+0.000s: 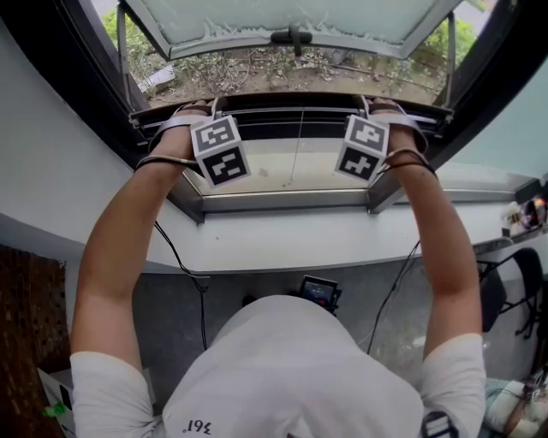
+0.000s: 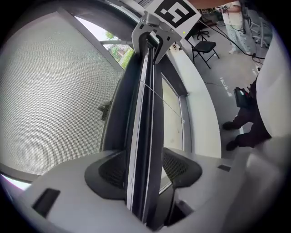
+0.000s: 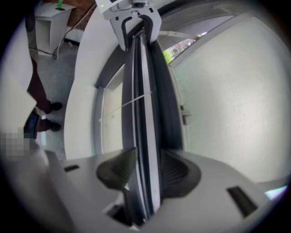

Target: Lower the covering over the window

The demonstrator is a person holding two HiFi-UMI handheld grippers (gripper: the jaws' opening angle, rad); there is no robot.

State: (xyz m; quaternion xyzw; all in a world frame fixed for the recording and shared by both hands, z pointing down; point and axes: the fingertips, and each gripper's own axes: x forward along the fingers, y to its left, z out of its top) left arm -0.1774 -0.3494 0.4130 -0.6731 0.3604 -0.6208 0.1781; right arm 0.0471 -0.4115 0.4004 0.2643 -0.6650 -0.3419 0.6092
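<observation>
- Left gripper (image 2: pixel 144 166) is clamping one end of the covering's bar (image 2: pixel 146 91), with a pad pressing on each side of the rail.
- Right gripper (image 3: pixel 148 170) is doing the same at the other end, its jaws closing on the same bar.
- The bar is lying level across the window opening, above the sill (image 1: pixel 282 201) and apart from it. A fine mesh (image 2: pixel 50 91) is showing on its outer side, so the covering looks only partly down.
- A thin cord (image 1: pixel 297 154) is hanging from the bar's middle.
- The sash (image 1: pixel 291 17) is standing open outward beyond it.
- Likely trouble: one arm pulling ahead of the other would be tilting the bar, and a skewed bar could be jamming in the frame's sides.
- The rail is slim and smooth-looking, so the pads could be sliding off under a hard downward tug.
- If the mesh is spring-wound, which cannot be told here, a slip might be sending the bar back up.
</observation>
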